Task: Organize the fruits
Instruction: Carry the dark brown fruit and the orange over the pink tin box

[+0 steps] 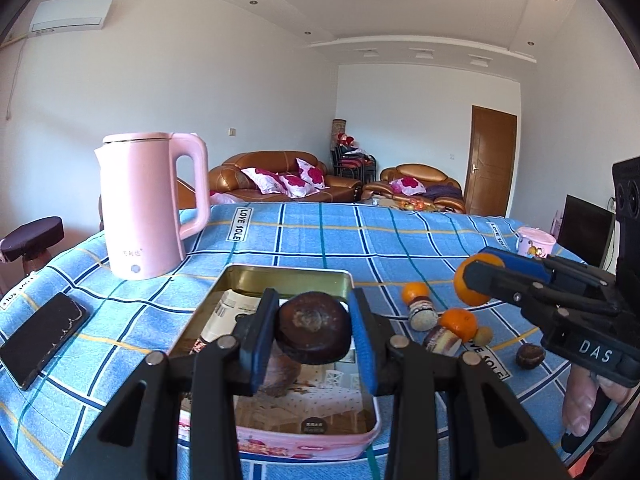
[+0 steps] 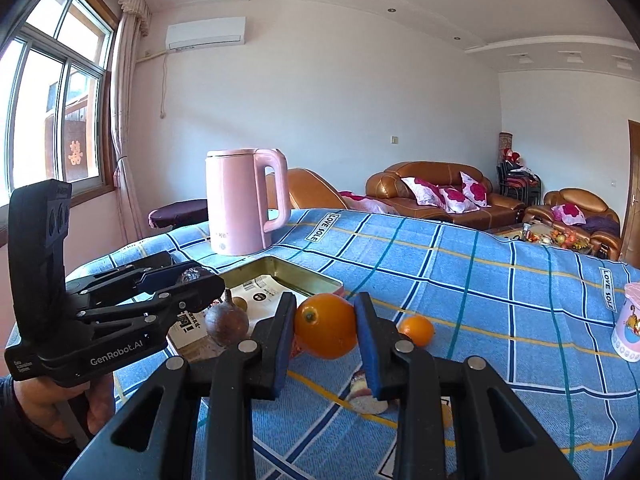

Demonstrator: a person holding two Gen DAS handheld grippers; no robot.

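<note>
I held a brown fruit (image 1: pixel 313 334) clamped in my left gripper (image 1: pixel 313 336) over the tin (image 1: pixel 280 276), ready to drop it in; my right gripper (image 2: pixel 325 332), at three o'clock, gripped an orange (image 2: pixel 325 330) for the same tin.
</note>
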